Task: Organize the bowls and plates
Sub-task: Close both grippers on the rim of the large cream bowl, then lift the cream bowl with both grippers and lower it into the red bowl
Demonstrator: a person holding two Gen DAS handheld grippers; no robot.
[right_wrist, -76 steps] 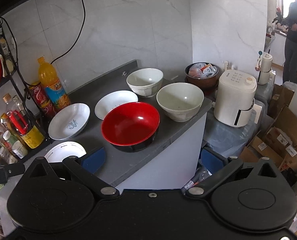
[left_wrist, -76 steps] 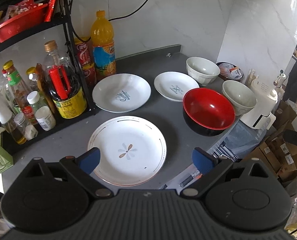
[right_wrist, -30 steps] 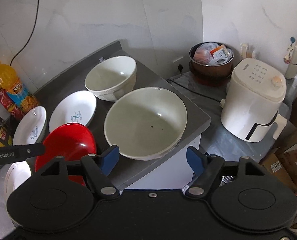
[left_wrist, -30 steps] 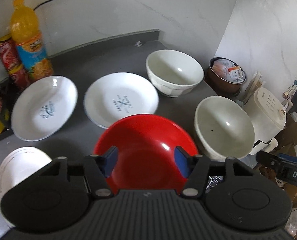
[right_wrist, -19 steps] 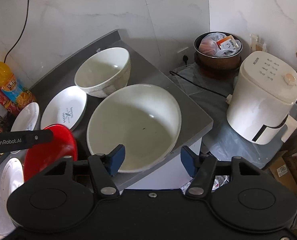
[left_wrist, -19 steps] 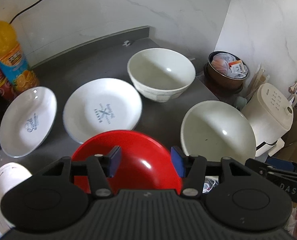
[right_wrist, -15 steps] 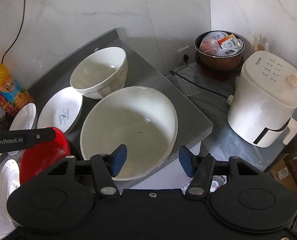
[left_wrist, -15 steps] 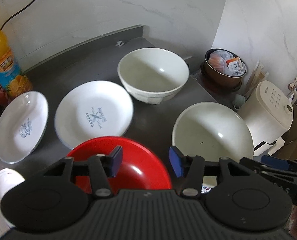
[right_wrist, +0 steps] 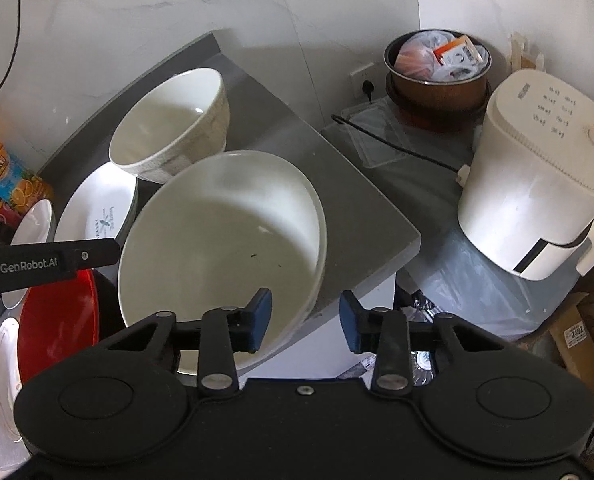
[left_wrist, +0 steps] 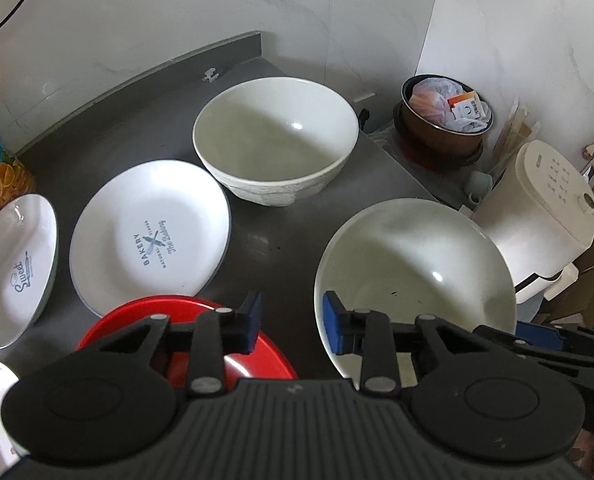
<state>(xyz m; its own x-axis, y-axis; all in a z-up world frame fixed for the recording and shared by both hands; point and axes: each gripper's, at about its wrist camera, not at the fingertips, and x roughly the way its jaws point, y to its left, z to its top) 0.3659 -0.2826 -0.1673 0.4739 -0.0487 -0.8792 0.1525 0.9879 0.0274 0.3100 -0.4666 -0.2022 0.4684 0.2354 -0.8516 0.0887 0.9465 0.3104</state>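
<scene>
Over the counter's right end, the right gripper [right_wrist: 305, 322] has narrowed astride the near rim of the wide white bowl [right_wrist: 221, 248], not yet clamped; the left gripper [left_wrist: 291, 322], half-open, has closed toward the red bowl [left_wrist: 257, 354], so both pickups look imminent

Two white bowls [left_wrist: 275, 140] [left_wrist: 413, 272], red bowl [left_wrist: 265, 356], printed plates [left_wrist: 149, 232] [left_wrist: 15, 268] upright on grey counter [left_wrist: 289, 236].

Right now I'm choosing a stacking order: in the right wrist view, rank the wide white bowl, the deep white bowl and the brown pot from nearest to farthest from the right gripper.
1. Wide white bowl, rim between the right gripper fingers, counter's front corner.
2. Deep white bowl, behind it, left.
3. Brown pot, far right, against the wall.
</scene>
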